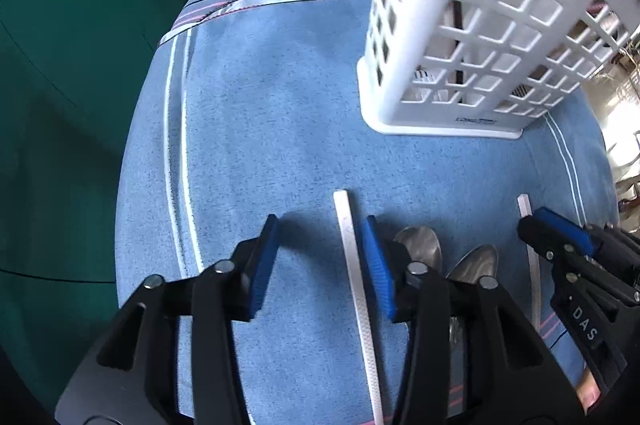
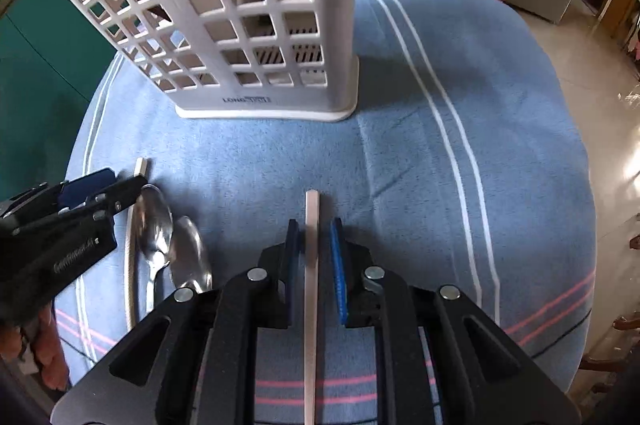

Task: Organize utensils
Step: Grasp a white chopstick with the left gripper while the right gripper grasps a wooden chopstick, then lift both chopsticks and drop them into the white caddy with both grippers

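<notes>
A flat white stick [image 1: 352,257] lies on the blue cloth between the fingers of my left gripper [image 1: 322,221], close to the right pad; the jaws stand open around it. Two metal spoons [image 1: 420,245] [image 1: 478,263] lie just right of it. Another flat stick [image 2: 313,209] runs between the pads of my right gripper [image 2: 314,225], with a thin gap on each side, so that gripper is open. The right wrist view shows the spoons [image 2: 154,221] and the left gripper [image 2: 100,185] at the left. A white lattice utensil basket [image 1: 460,37] [image 2: 240,25] stands upright behind everything.
The blue cloth [image 2: 400,165] with white and pink stripes covers a round table; its edge drops off at the right to a tiled floor [image 2: 592,65]. Green cabinets [image 1: 80,65] stand behind and to the left. A dark handle [image 1: 458,37] shows inside the basket.
</notes>
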### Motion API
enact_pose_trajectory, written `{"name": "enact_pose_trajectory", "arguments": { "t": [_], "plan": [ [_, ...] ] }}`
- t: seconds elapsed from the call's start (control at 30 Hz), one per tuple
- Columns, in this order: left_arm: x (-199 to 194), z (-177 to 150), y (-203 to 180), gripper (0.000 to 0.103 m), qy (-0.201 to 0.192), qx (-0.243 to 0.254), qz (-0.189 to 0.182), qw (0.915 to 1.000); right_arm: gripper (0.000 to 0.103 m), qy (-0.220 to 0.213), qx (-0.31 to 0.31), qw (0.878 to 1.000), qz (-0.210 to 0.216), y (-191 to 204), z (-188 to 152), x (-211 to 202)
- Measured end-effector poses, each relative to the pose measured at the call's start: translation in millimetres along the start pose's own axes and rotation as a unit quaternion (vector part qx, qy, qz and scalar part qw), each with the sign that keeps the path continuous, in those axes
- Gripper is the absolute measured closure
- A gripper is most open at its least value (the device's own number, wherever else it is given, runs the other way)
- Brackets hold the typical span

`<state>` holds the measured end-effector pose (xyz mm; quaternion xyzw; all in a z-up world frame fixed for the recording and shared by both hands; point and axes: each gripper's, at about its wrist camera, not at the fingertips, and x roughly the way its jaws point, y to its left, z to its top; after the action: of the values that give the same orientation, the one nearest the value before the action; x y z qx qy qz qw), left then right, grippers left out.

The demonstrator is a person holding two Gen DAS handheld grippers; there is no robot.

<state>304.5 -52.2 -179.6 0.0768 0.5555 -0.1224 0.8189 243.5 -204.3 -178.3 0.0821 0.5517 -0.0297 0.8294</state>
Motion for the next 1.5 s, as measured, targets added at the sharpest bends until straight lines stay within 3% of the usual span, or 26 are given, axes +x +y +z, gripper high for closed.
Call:
{"name": "enact_pose_trajectory", "arguments": {
  "t": [0.2, 0.23, 0.3, 0.37, 0.6, 0.83, 1.03, 1.2, 1.33, 1.5],
  "plan": [
    [2.7, 4.7, -5.2, 0.055, 0.003, 0.001, 0.011, 0.9999, 0.087, 0.003, -0.005, 1.000, -0.002, 3.5, 11.0, 4.3],
    [2.2, 4.5, -5.4, 0.059, 0.000, 0.000, 0.011, 0.9999, 0.087, 0.001, -0.004, 1.000, -0.002, 3.8, 11.2, 4.3],
    [0.0, 2.9, -3.6, 0.079, -0.006, -0.006, 0.010, 0.9999, 0.095, -0.004, -0.001, 1.000, -0.005, 2.9, 2.2, -2.7],
    [-2.3, 0.5, 0.9, 0.094, -0.012, -0.023, 0.006, 0.9997, 0.096, -0.007, 0.007, 1.000, 0.010, 1.8, -0.6, -8.1],
    [-17.0, -11.2, 13.7, 0.097, -0.033, -0.068, -0.018, 0.9970, 0.096, -0.022, 0.015, 0.999, 0.030, -15.5, -7.1, -19.0],
    [-94.2, -20.9, 29.4, 0.097, -0.121, -0.081, -0.020, 0.9892, 0.096, -0.105, -0.004, 0.993, 0.053, -19.8, -24.0, -107.5],
    [-180.1, -42.3, 36.5, 0.097, -0.225, -0.083, 0.005, 0.9708, 0.096, -0.189, -0.002, 0.979, 0.073, -22.7, -34.8, -188.6],
    [-226.3, -48.2, 37.9, 0.097, -0.281, -0.085, -0.010, 0.9560, 0.096, -0.239, 0.002, 0.968, 0.078, -28.4, -38.2, -230.4],
    [-248.4, -50.4, 34.3, 0.097, -0.315, -0.085, -0.012, 0.9453, 0.096, -0.270, 0.001, 0.960, 0.073, -28.5, -34.6, -251.8],
    [-252.3, -45.8, 28.2, 0.097, -0.319, -0.091, -0.008, 0.9433, 0.096, -0.280, -0.005, 0.958, 0.067, -21.0, -25.8, -257.8]
  ]
}}
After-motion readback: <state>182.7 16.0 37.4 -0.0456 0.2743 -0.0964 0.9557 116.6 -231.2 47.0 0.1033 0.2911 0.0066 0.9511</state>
